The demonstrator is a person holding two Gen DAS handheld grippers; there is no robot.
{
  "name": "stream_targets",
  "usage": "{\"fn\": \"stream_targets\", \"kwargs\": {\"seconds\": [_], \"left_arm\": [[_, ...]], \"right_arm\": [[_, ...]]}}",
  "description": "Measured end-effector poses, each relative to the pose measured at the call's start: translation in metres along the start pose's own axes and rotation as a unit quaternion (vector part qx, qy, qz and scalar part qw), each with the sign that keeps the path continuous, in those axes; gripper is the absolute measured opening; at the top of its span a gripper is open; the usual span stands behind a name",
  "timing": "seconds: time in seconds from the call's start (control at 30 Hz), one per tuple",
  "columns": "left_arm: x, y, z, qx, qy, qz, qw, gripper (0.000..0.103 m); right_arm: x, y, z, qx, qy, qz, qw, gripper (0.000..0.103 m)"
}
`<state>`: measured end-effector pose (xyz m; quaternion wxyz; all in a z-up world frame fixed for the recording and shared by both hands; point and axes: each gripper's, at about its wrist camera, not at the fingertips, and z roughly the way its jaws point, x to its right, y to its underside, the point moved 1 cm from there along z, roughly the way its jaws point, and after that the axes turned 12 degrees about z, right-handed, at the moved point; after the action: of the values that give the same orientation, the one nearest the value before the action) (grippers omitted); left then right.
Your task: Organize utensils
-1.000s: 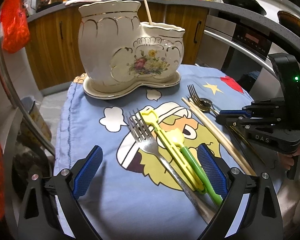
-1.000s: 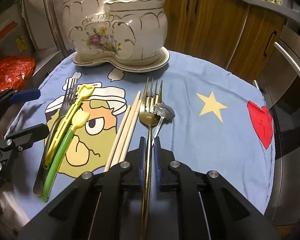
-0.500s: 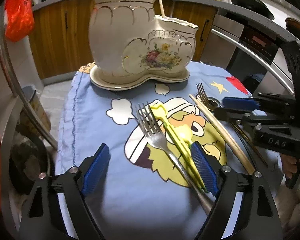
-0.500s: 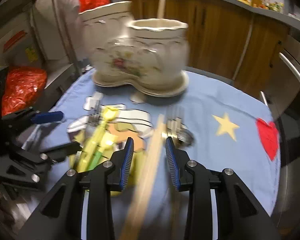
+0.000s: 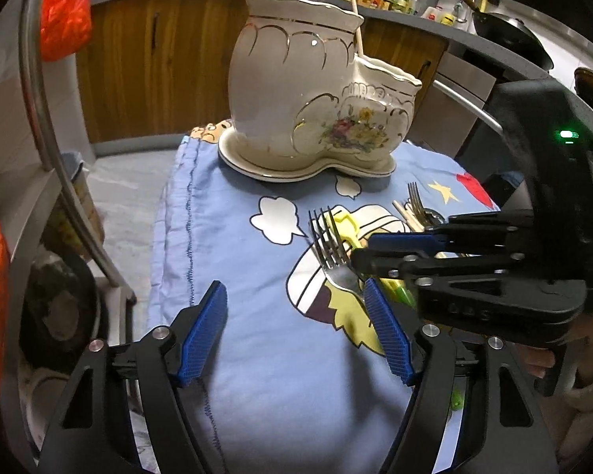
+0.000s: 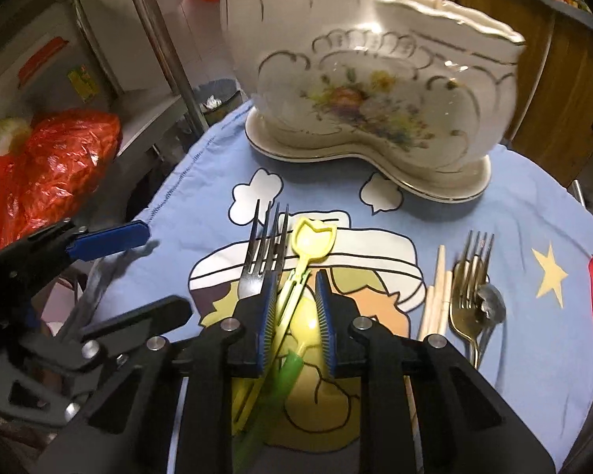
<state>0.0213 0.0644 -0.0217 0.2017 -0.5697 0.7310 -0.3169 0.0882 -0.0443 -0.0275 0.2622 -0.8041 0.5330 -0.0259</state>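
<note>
A cream ceramic utensil holder [image 5: 308,94] [image 6: 375,79] stands on its saucer at the far end of the blue cartoon cloth, with a ladle and a wooden stick in it. A silver fork [image 6: 265,252] [image 5: 330,252], a yellow plastic utensil [image 6: 310,245] and a green-handled one [image 6: 284,375] lie together mid-cloth. My right gripper [image 6: 295,316] [image 5: 369,252] is open, its pads straddling the yellow and green utensils. My left gripper [image 5: 294,331] is wide open and empty, low over the near left of the cloth. Chopsticks [image 6: 439,296], a gold fork [image 6: 468,276] and a small spoon [image 6: 490,304] lie to the right.
A steel rack with red bags [image 6: 55,166] stands left of the table. Wooden cabinets [image 5: 150,59] and an oven with a steel handle [image 5: 454,98] are behind. The cloth's left edge [image 5: 178,245] drops off to the floor.
My right gripper let go of the gold fork, opened, and moved left over the yellow and green utensils. My left gripper shifted left, away from the silver fork.
</note>
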Motion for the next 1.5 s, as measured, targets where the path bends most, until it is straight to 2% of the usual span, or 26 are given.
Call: {"fn": "stream_targets", "kwargs": {"seconds": [0.07,0.1,0.23,0.43,0.53,0.67,0.77,0.93,1.07,1.2,1.27,1.33,1.4,1.5], "left_arm": [[-0.001,0.0,-0.001,0.002,0.001,-0.001,1.0,0.073],[-0.002,0.0,-0.002,0.003,0.001,-0.002,1.0,0.073],[-0.003,0.001,-0.003,0.004,0.002,-0.002,1.0,0.073],[0.01,0.0,-0.001,-0.001,0.004,0.019,0.9998,0.073],[0.022,-0.002,0.004,-0.016,0.021,0.03,0.9992,0.066],[0.035,-0.003,0.015,-0.045,0.029,0.031,0.9981,0.051],[0.038,-0.006,0.022,-0.058,0.037,0.009,0.9976,0.049],[0.025,-0.022,0.036,-0.05,0.013,-0.01,0.9986,0.049],[0.009,-0.031,0.048,-0.043,0.014,-0.023,0.9987,0.041],[0.01,-0.037,0.057,-0.036,-0.001,0.0,0.9994,0.035],[0.015,-0.039,0.059,-0.036,-0.008,0.014,0.9992,0.024],[0.016,-0.039,0.06,-0.032,0.005,0.015,0.9994,0.019],[0.017,-0.039,0.058,-0.028,0.009,0.018,0.9994,0.005],[0.019,-0.038,0.05,-0.018,0.012,0.026,0.9994,0.005]], "right_arm": [[-0.003,-0.004,0.002,-0.003,0.004,-0.002,1.0,0.02],[-0.004,-0.004,0.003,-0.006,0.003,-0.002,1.0,0.016],[0.002,-0.003,0.002,-0.013,-0.012,0.015,1.0,0.01],[0.018,0.002,-0.019,0.017,-0.048,0.05,0.997,0.01],[0.029,0.005,-0.032,0.031,-0.073,0.075,0.994,0.01],[0.044,0.008,-0.05,0.051,-0.088,0.093,0.99,0.01],[0.052,0.011,-0.058,0.062,-0.089,0.094,0.99,0.01],[0.06,0.016,-0.065,0.076,-0.094,0.092,0.988,0.01],[0.065,0.018,-0.068,0.079,-0.102,0.089,0.988,0.01],[0.067,0.02,-0.07,0.084,-0.1,0.083,0.988,0.01],[0.067,0.02,-0.071,0.086,-0.102,0.083,0.988,0.01],[0.066,0.02,-0.072,0.088,-0.102,0.083,0.987,0.01],[0.067,0.02,-0.073,0.093,-0.1,0.083,0.987,0.01],[0.066,0.021,-0.076,0.098,-0.097,0.083,0.987,0.01]]}}
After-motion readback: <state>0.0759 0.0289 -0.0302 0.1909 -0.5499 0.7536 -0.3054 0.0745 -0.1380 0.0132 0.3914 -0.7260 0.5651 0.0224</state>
